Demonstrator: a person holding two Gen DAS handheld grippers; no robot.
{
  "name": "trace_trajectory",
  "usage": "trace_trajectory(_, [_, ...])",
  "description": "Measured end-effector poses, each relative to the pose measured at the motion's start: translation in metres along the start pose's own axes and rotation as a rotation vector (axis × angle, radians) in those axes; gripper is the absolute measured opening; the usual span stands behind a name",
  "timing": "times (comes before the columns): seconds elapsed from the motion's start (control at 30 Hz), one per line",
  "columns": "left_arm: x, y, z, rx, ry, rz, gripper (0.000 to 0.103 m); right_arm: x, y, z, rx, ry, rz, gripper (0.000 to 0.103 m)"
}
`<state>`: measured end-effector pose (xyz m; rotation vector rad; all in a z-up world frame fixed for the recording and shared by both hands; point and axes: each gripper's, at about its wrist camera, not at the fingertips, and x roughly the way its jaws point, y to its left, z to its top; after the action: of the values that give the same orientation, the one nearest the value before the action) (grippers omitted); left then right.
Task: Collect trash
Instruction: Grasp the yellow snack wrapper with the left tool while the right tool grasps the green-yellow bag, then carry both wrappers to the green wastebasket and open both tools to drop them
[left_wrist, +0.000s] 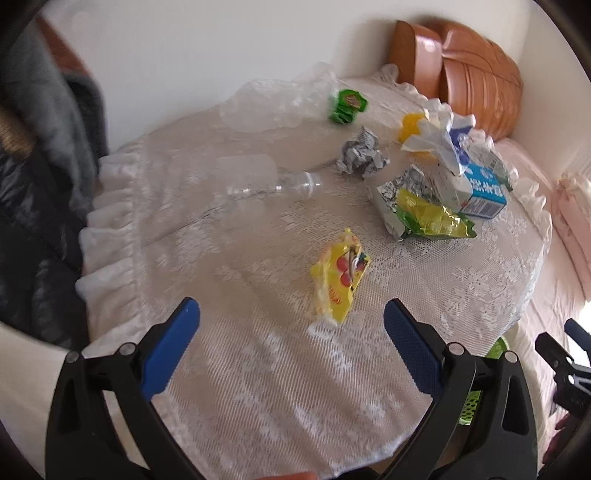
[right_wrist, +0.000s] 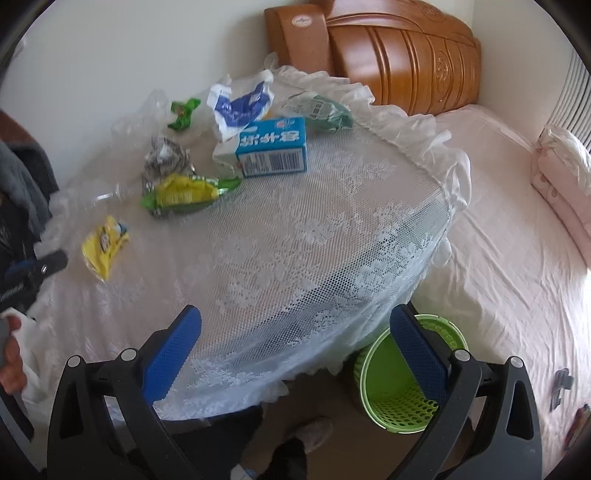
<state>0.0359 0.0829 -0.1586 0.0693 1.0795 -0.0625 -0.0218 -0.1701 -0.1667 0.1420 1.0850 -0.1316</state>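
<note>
Both our hand-held grippers, left (left_wrist: 291, 314) and right (right_wrist: 295, 321), gape wide, empty. Yellow wrapper (left_wrist: 340, 280) lies on table (left_wrist: 258, 387) just ahead of left; milk carton (right_wrist: 271, 149) farther back; green bin (right_wrist: 399, 391) beside table.

The green basket (right_wrist: 402, 387) is half hidden — the table's lace cloth (right_wrist: 314, 229) covers its far rim and the right gripper's blue finger crosses its near wall; in the left wrist view only slivers of it show behind that gripper's right finger. The clear bottle (left_wrist: 266, 181) is smeared by motion blur near the table's left edge, its outline hard to trace. Print on the blue carton (right_wrist: 273, 147) cannot be read. A hand (right_wrist: 13, 365) is cut off by the picture's left edge.
</note>
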Motion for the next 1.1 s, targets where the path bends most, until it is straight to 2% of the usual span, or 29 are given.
trace_trajectory(0.07, [0.015,-0.006,0.006,0.030,0.016,0.000,0.095,0.001,0.002,-0.001,-0.002,-0.001,0.011,0.101])
trace_trajectory(0.17, [0.039,-0.015,0.015,0.068,0.061,-0.045,0.095,0.005,0.003,0.001,0.015,-0.002,0.035,0.101])
trace_trajectory(0.27, [0.058,-0.025,0.019,0.105,0.082,-0.047,0.094,0.011,0.006,0.006,0.036,-0.003,0.044,0.101])
trace_trajectory(0.33, [0.069,-0.031,0.021,0.143,0.096,-0.030,0.084,0.015,0.009,0.013,0.037,0.003,0.039,0.101])
trace_trajectory(0.37, [0.073,-0.033,0.021,0.154,0.105,-0.028,0.075,0.017,0.012,0.018,0.033,0.005,0.033,0.101])
trace_trajectory(0.47, [0.083,-0.030,0.023,0.145,0.136,-0.052,0.056,0.026,0.025,0.039,-0.034,0.022,0.031,0.101])
trace_trajectory(0.6, [0.085,-0.023,0.029,0.123,0.143,-0.114,0.035,0.037,0.055,0.067,-0.237,0.014,0.085,0.101])
trace_trajectory(0.7, [0.083,-0.018,0.033,0.136,0.142,-0.131,0.033,0.047,0.081,0.085,-0.480,-0.010,0.142,0.101])
trace_trajectory(0.83, [0.079,-0.004,0.034,0.127,0.138,-0.170,0.033,0.071,0.098,0.102,-0.722,0.016,0.129,0.101])
trace_trajectory(0.9, [0.074,0.001,0.033,0.125,0.129,-0.176,0.033,0.084,0.103,0.110,-0.809,0.057,0.135,0.096])
trace_trajectory(0.97, [0.072,0.003,0.032,0.125,0.129,-0.188,0.033,0.097,0.107,0.115,-0.891,0.105,0.138,0.086])
trace_trajectory(1.1, [0.066,0.009,0.027,0.116,0.135,-0.217,0.033,0.114,0.121,0.116,-1.034,0.139,0.117,0.084])
